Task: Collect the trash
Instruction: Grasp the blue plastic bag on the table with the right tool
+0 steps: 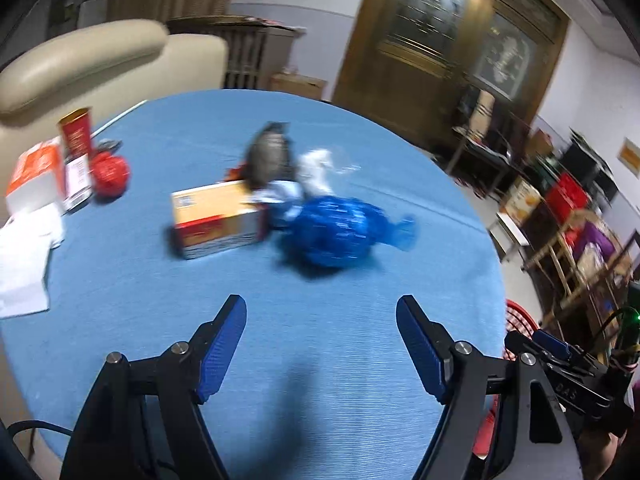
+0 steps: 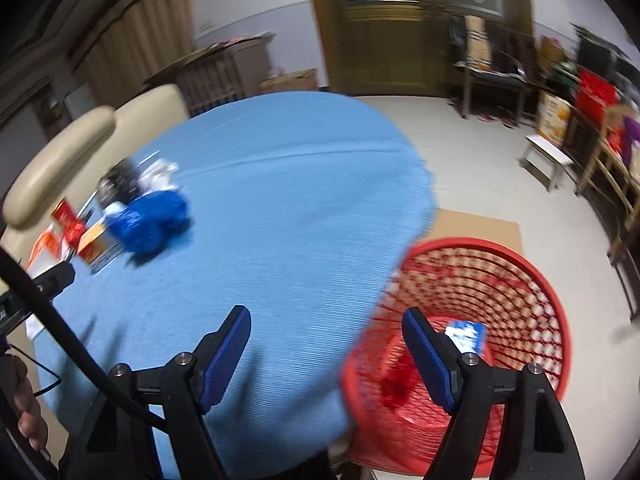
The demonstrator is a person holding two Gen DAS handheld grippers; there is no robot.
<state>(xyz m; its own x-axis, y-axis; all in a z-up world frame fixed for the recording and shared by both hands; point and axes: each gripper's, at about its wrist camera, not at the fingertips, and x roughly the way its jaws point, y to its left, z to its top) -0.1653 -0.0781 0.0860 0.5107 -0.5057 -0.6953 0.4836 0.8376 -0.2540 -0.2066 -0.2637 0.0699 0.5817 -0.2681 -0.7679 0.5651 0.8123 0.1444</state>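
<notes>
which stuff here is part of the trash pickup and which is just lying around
Part of the job:
- blue crumpled bag
- orange box
- red crumpled ball
- red tube
- red basket, already holding a blue-white wrapper

Just there:
- beige sofa
- white stool
- wooden door

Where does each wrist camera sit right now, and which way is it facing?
Left wrist: on the left gripper, jaws open and empty, looking down across the blue tablecloth at the blue bag and orange box; the right gripper's body shows at its right edge.
Right wrist: on the right gripper, open and empty, over the table's edge, facing the red basket; a hand shows lower left.
Shared: the tablecloth, the blue bag, the orange box, the beige sofa, the wooden door.
</notes>
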